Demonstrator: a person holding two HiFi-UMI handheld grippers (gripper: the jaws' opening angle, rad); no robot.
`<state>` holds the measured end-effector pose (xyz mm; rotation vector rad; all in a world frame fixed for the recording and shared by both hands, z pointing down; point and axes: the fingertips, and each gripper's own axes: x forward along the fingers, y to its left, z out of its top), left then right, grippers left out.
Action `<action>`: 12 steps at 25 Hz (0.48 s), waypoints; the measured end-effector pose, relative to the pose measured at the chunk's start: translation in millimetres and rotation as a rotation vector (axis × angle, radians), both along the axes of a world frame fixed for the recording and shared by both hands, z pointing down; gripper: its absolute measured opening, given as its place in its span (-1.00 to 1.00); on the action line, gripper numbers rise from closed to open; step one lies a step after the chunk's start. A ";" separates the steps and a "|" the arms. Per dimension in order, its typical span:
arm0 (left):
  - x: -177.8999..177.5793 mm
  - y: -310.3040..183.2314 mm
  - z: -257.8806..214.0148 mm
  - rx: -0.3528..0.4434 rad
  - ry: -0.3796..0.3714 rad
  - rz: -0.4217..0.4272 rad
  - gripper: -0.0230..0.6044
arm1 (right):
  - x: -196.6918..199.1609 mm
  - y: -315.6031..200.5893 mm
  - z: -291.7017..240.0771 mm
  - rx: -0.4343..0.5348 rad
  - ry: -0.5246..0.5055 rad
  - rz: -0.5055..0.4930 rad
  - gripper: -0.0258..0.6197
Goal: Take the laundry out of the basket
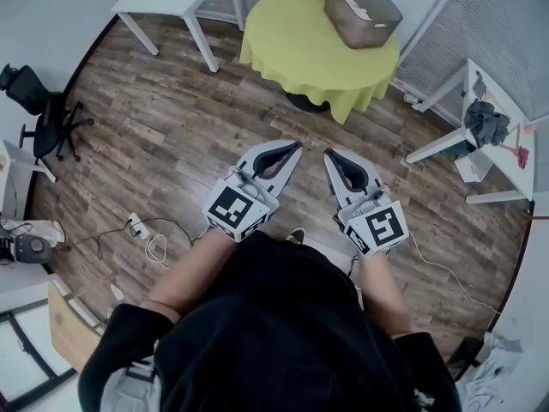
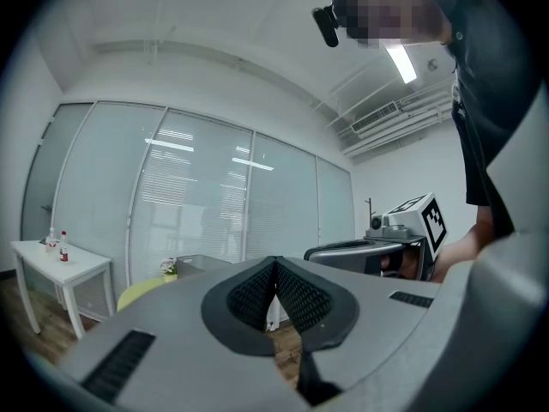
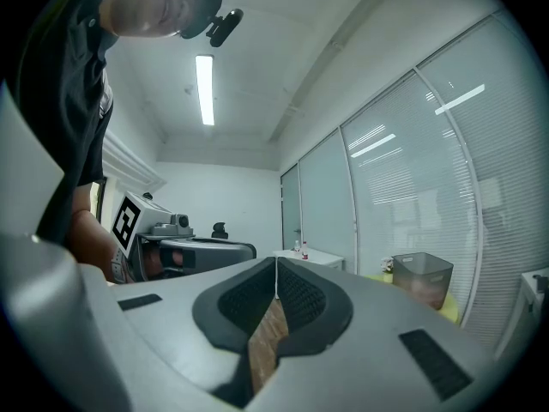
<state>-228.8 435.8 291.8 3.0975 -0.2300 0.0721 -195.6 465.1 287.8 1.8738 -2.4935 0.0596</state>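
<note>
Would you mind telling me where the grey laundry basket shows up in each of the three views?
Head view: grey basket at the top, right of centre.
Left gripper view: grey basket low, left of centre, partly hidden.
Right gripper view: grey basket at lower right.
Shared landmark: the yellow-green table beneath it.

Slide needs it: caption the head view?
Shut, empty left gripper and right gripper face the basket on the green table.

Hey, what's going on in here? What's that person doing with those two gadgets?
A person holds a left claw and a right claw, both shut and empty, pointed toward a round table with a green cloth. The grey laundry basket sits on it, some way ahead, and neither claw touches it.
</note>
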 end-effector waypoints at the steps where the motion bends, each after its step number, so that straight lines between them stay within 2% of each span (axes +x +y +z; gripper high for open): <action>1: 3.6 1.2 0.1 0.001 -0.001 -0.003 -0.92 | 3.6 1.2 -0.2 0.002 0.000 -0.003 -0.84; 12: 23.8 -14.3 7.6 0.009 -0.007 0.002 -0.92 | 23.7 -16.9 10.5 -0.005 -0.012 -0.003 -0.84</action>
